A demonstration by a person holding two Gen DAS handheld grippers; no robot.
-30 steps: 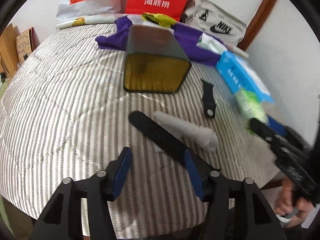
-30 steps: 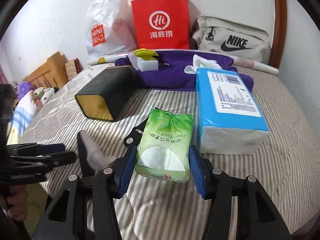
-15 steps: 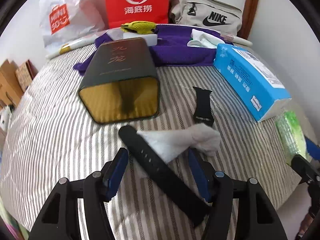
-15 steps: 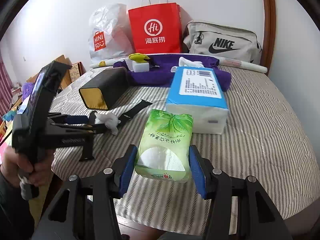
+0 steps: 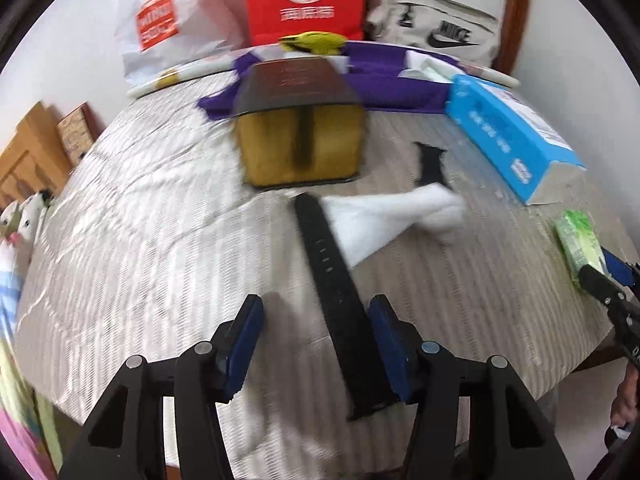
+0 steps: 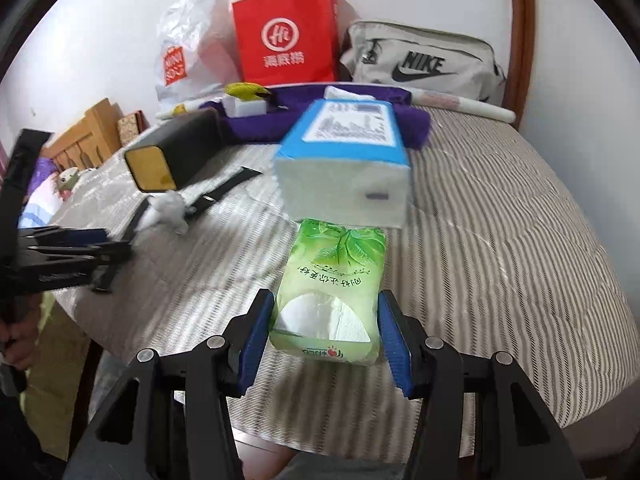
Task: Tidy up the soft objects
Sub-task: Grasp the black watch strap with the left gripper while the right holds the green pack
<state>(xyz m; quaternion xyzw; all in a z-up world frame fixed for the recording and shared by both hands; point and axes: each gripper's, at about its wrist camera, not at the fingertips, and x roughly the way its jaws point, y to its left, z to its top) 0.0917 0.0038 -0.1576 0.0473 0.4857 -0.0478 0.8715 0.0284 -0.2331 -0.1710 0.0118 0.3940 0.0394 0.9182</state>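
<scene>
My right gripper (image 6: 326, 340) is shut on a green tissue pack (image 6: 336, 280), held just above the striped bed (image 6: 500, 240) in front of a large blue tissue pack (image 6: 344, 160). The green pack (image 5: 578, 240) also shows at the right edge of the left wrist view. My left gripper (image 5: 316, 344) hangs over the bed's near edge, its jaws closing. A black watch strap (image 5: 332, 272) lies between its fingers, close to the right pad (image 5: 386, 344). A crumpled white tissue (image 5: 392, 216) rests beyond the fingertips, partly on the strap. From the right wrist view the left gripper (image 6: 80, 256) is at the left.
A dark box with a gold open end (image 5: 300, 128) lies on its side behind the tissue. A second strap piece (image 5: 430, 162) lies beside it. Purple cloth (image 6: 280, 124), a red paper bag (image 6: 286, 36), a white plastic bag (image 6: 188, 48) and a grey bag (image 6: 420, 60) line the wall.
The left gripper drew back, so the white tissue went from between its fingers to beyond the fingertips. The right gripper carried the green pack back toward the bed's near edge, facing the blue pack.
</scene>
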